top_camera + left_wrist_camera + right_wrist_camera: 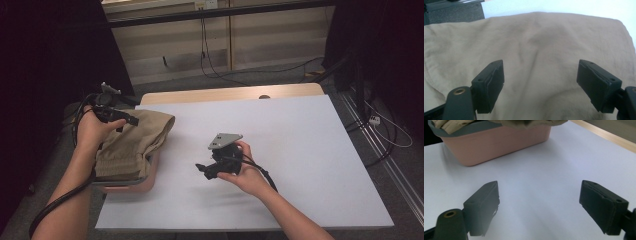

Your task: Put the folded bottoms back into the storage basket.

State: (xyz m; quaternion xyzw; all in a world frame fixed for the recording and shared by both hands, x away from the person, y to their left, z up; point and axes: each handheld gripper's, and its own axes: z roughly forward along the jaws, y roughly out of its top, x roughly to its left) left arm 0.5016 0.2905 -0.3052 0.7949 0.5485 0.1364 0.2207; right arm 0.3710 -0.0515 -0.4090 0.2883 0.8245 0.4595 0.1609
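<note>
Evidently the tan cloth (134,142) sits heaped in the pink basket (131,187) at the table's (300,150) left edge; the left gripper (540,82) hovers released above it, ready to pinch; the right gripper (539,207), also released and empty, waits nearby.

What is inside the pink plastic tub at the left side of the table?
A folded tan cloth garment fills the pink plastic tub and spills over its grey rim. Whatever lies beneath the cloth, and the tub's floor, is covered.

White table (300,150) (pink basin (145,182) aboard)
</note>
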